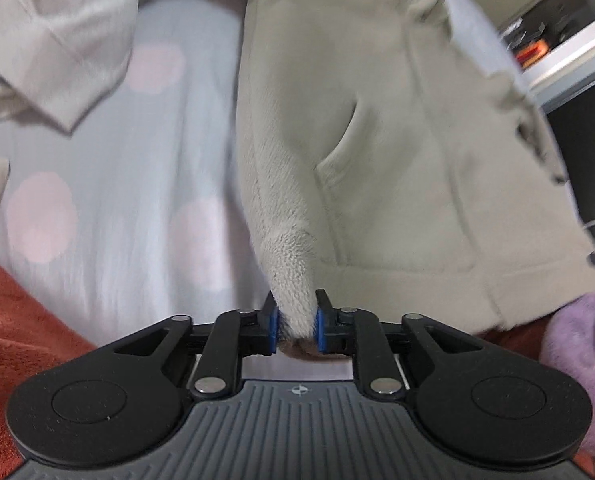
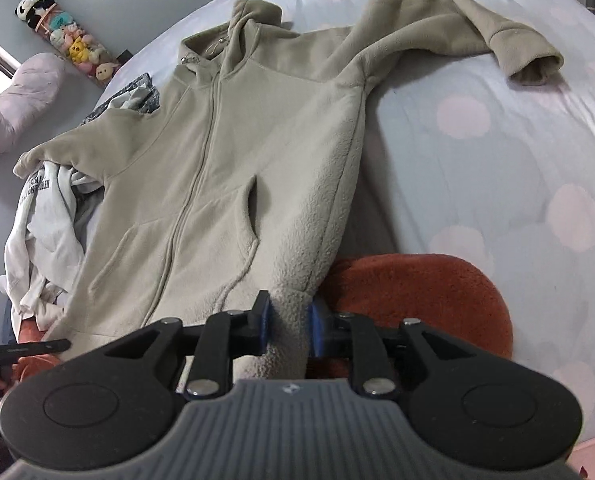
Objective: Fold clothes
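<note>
Fleece jacket (image 2: 233, 168) hem corners pinched between left (image 1: 296, 320) and right (image 2: 288, 326) fingers.

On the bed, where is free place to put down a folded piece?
Bare sheet lies right of the fleece jacket, between its outstretched sleeve and the rust blanket. Left of the jacket it is crowded: the white clothes heap.
</note>
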The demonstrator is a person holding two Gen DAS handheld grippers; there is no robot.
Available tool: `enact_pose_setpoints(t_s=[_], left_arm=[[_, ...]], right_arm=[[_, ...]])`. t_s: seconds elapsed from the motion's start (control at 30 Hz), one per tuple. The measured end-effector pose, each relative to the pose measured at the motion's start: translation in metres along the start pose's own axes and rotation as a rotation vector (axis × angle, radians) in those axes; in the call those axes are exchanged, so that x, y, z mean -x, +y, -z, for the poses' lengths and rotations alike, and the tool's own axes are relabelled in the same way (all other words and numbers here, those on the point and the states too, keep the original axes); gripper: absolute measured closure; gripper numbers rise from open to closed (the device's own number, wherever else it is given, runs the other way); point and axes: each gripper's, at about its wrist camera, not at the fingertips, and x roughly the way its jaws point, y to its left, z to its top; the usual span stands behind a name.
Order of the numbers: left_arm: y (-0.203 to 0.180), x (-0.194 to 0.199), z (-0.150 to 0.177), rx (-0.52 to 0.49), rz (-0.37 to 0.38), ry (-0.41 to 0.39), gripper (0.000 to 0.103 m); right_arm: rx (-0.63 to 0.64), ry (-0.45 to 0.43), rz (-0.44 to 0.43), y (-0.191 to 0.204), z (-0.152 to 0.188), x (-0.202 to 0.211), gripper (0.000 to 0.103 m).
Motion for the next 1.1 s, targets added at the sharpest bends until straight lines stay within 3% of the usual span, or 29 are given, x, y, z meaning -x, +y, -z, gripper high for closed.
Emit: enact_pose_setpoints(t_s=[0.13,0.27,0.43,0.57,0.73,0.87,1.0,1.1], left_arm=[[-0.004,0.009,-0.011,-0.053,-0.059,0.063,0.079],[-0.004,0.038,-0.031,-0.104,-0.103,0.063,0.076],[-0.029,0.075,-0.086,-0.254,-0.176,-0.075,0.076],[-0.049,0.091,-0.134,-0.307,-0.226,-0.209,0.076],[-0.052,0.093,-0.198,-0.275,-0.281,-0.353,0.076],[-0.038,0.08,-0.237,-0.231,-0.342,-0.371,0.076],[-0.019,0.064,-0.263,-0.162,-0.395,-0.355,0.076],[-0.005,0.05,-0.272,-0.127,-0.469,-0.331,0.076]], right_arm=[[0.045,0.006,0.033,0.001,-0.008,0.013,0.066],[0.118,-0.031,0.12,0.004,-0.032,0.031,0.066],[0.189,-0.077,0.165,0.003,-0.085,0.025,0.067],[0.228,-0.103,0.202,-0.004,-0.126,0.004,0.067],[0.216,-0.148,0.315,-0.038,-0.177,-0.024,0.067],[0.139,-0.209,0.44,-0.093,-0.208,-0.037,0.065],[0.087,-0.21,0.528,-0.145,-0.218,-0.057,0.04],[0.054,-0.235,0.55,-0.172,-0.214,-0.071,0.034]])
